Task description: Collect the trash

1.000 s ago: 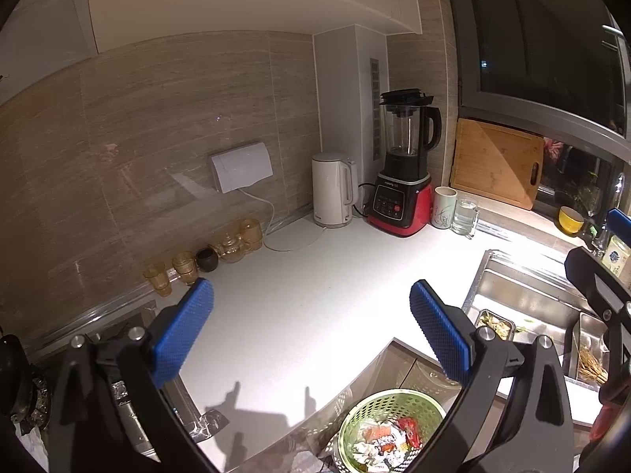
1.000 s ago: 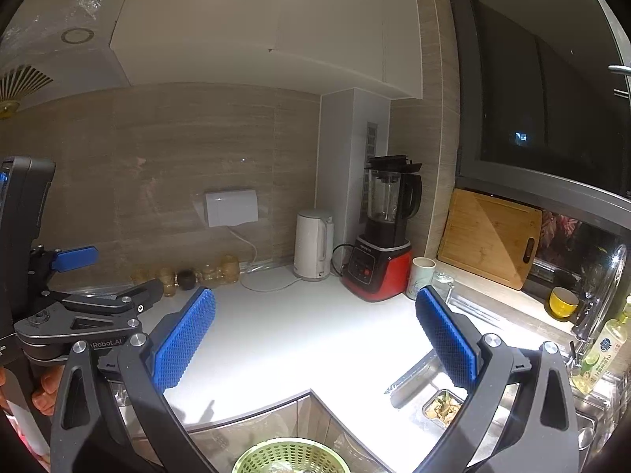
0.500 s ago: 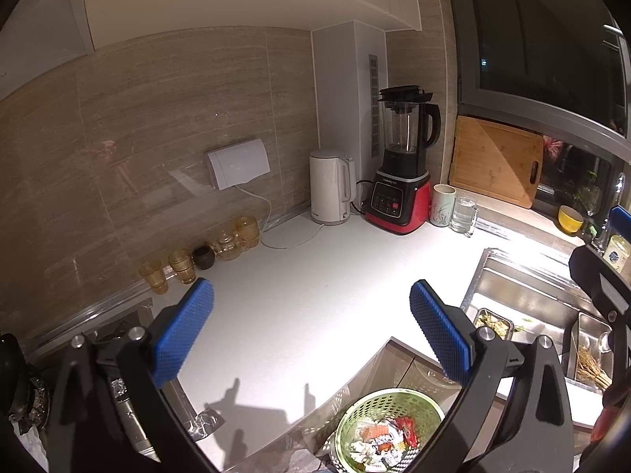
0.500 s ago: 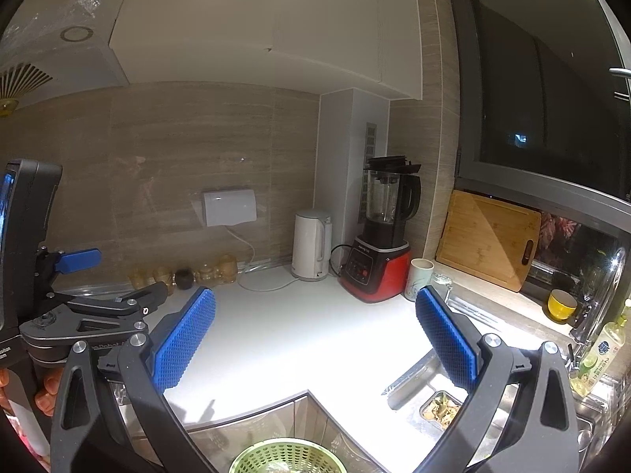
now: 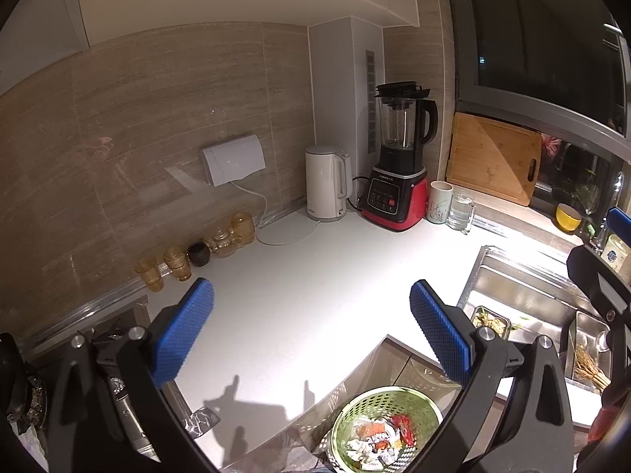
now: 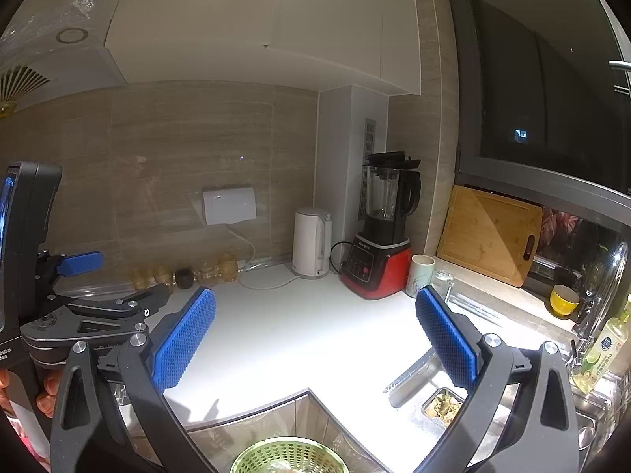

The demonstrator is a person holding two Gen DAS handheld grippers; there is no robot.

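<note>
Left tool (image 5: 311,331), seen through its own wrist camera, stands with its two blue-padded fingers (image 5: 182,335) spread wide and nothing between them; they touch nothing and hang above the white counter (image 5: 315,276). Below the counter's front edge sits a green perforated basket (image 5: 418,404) holding crumpled trash (image 5: 378,439) in white, orange and red. At the back of the counter stand a white kettle (image 5: 327,189), a red-based blender (image 5: 398,165), a mug (image 5: 438,202) and a glass (image 5: 460,209), with a row of amber glasses (image 5: 173,262) along the wall. To the right is a steel sink (image 5: 520,295) with a small metal tray (image 5: 491,319) of scraps in it. A wooden cutting board (image 5: 493,157) leans by the window.

Right tool (image 6: 315,335), in its wrist view, is likewise wide open and empty, its blue pads (image 6: 183,339) clear of everything and held over the same counter (image 6: 307,331). The rim of the green basket (image 6: 288,455) shows at the bottom edge, under the counter front; its contents are mostly cut off. At the left edge appears the left tool's body, gripped by a hand (image 6: 45,392) whose fingertips show. A yellow bowl (image 6: 564,299) and a bottle of dish liquid (image 6: 603,349) stand near the tap (image 6: 609,287).
</note>
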